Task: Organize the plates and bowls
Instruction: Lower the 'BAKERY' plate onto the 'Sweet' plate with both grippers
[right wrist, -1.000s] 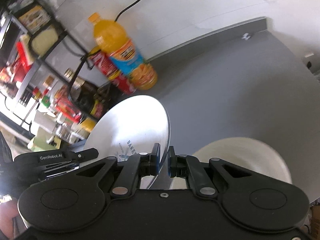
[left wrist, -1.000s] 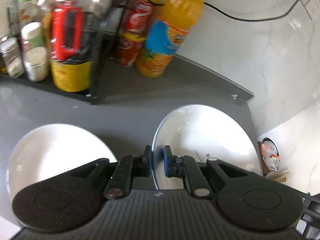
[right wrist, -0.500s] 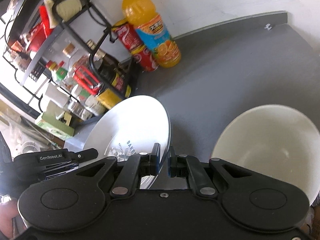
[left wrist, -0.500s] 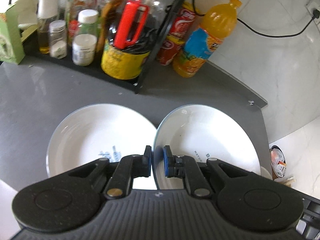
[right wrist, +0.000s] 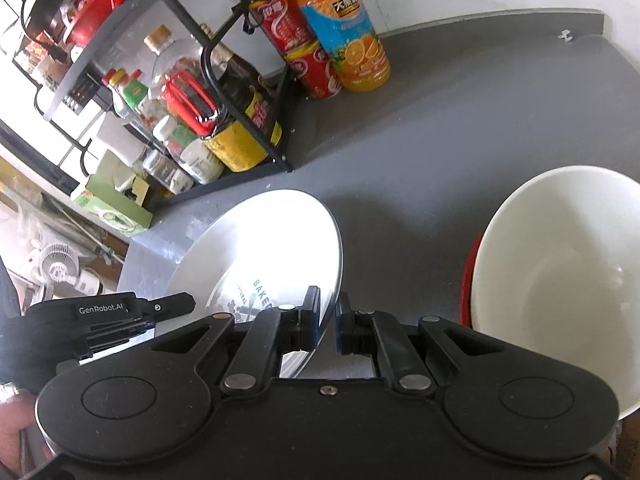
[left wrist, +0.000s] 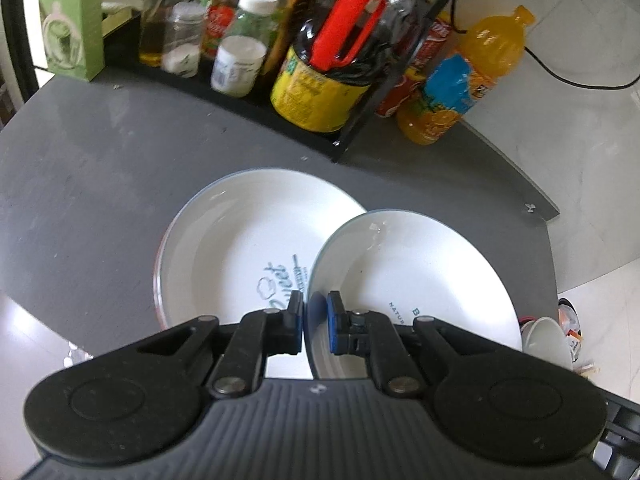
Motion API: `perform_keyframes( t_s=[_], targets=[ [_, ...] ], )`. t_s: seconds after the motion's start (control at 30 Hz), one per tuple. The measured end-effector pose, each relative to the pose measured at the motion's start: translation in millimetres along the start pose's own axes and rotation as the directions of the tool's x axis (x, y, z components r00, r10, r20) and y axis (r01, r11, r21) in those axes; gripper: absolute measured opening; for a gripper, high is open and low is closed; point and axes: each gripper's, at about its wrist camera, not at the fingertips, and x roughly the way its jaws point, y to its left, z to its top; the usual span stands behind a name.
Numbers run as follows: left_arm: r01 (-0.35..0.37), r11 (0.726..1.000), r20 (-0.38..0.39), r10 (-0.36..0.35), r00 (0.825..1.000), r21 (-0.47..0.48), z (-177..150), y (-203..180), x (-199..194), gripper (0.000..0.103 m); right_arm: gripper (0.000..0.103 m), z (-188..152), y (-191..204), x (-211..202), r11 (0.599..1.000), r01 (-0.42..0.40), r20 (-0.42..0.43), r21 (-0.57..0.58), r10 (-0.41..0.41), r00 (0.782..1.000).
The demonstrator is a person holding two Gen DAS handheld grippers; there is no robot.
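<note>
Grey counter (left wrist: 100, 184), both tools angled downward, left tool (left wrist: 314, 326) and right tool (right wrist: 329, 322) pinching one white plate (left wrist: 420, 272)

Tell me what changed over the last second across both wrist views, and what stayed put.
The left hand-held gripper carried its plate sideways along the counter until it overlaps the stacked plates, which slid into full view. In the right view, the white bowl came closer. Unchanged: both hand-held grippers, left and right, stay shut on the same plate's rim; the orange bottle kept its place.
</note>
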Motion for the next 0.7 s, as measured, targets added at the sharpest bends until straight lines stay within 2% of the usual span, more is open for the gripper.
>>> perform_keyframes(
  t_s=[0.7],
  targets=[
    [-0.078,0.995,-0.05,0.075,0.996,-0.063,-11,30,29,0.013,0.008,0,18,38,0.992,0.039,-0.102,-0.118,-0.051,0.993]
  ],
)
